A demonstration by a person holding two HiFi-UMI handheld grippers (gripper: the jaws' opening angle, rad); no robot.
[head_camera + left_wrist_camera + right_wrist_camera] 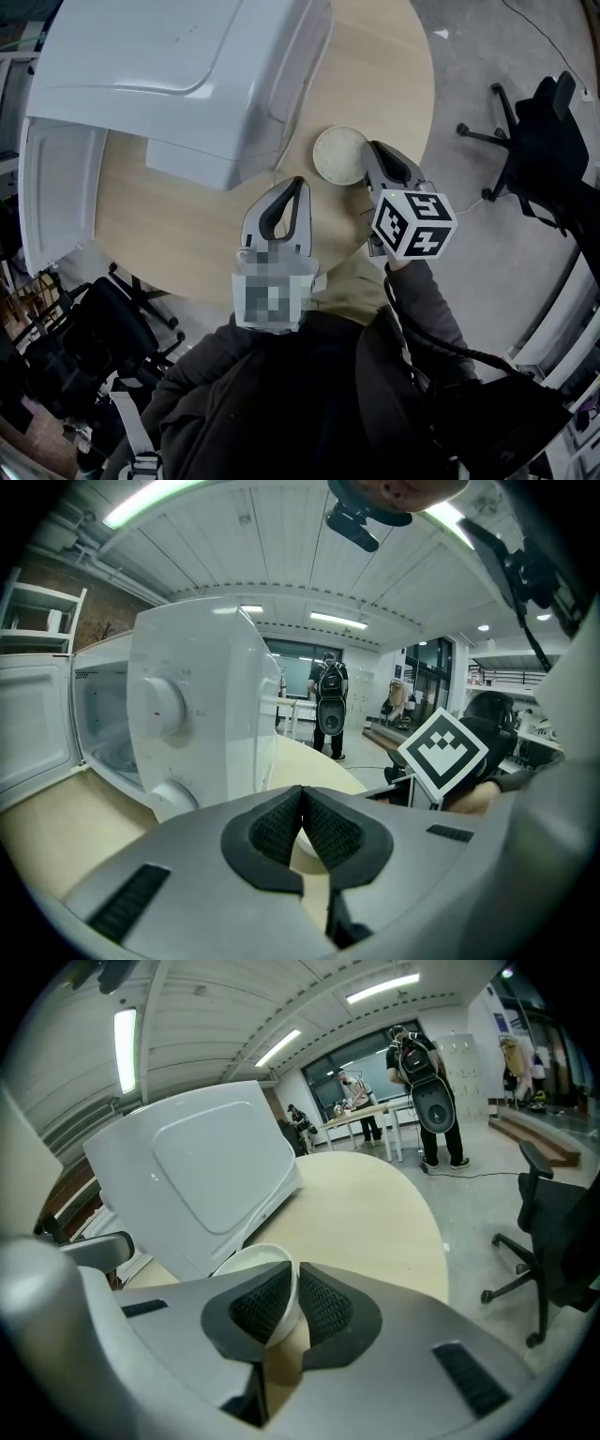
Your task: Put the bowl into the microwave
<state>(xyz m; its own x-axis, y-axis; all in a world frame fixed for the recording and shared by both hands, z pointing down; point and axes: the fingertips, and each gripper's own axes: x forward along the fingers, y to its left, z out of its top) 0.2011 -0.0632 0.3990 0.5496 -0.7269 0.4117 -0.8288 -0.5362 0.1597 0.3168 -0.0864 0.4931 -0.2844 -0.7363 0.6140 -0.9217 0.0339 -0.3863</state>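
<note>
Round counter (169, 234); white microwave (178, 75) upon it; left tool (298, 183), clenched empty; right tool (370, 147), pinching the rim of small pale bowl (337, 152), on counter at microwave's 4 o'clock, judged light, stiff, slick, its rim the sensible hold.

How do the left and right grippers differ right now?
The left gripper has its jaws shut on nothing; the right gripper has its jaws pinching the rim of the bowl. The left gripper faces the knob side of the microwave; the right gripper reaches further across, to the bowl beside it. Both hang over the round table.
</note>
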